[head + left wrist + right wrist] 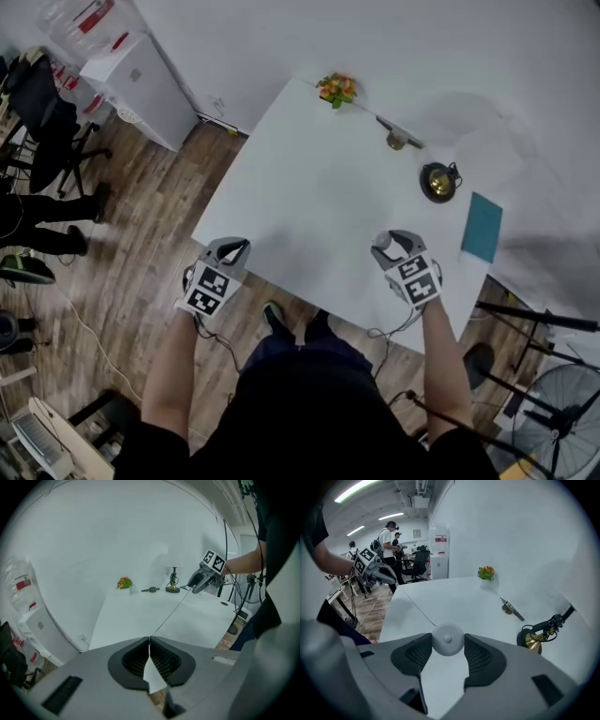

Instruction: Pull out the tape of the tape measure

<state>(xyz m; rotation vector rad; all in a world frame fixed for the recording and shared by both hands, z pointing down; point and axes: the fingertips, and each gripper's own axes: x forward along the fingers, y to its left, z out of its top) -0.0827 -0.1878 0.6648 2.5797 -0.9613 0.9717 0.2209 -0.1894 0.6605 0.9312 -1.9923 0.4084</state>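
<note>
The tape measure's round white case [447,638] sits between the pads of my right gripper [447,645], which is shut on it above the table's front right part [386,244]. A thin white tape [171,613] runs taut from that case across the white table [319,197] to my left gripper [149,642]. The left jaws are shut on the tape's end, and its white tip [153,678] pokes out behind them. In the head view the left gripper [237,247] hangs at the table's front left edge.
At the table's far side stand a small orange flower [337,88], a metal tool [398,141] and a brass, black-trimmed object [438,181]. A teal booklet [482,225] lies at the right. A white cabinet [141,84] and a black chair [42,108] stand on the wood floor at the left.
</note>
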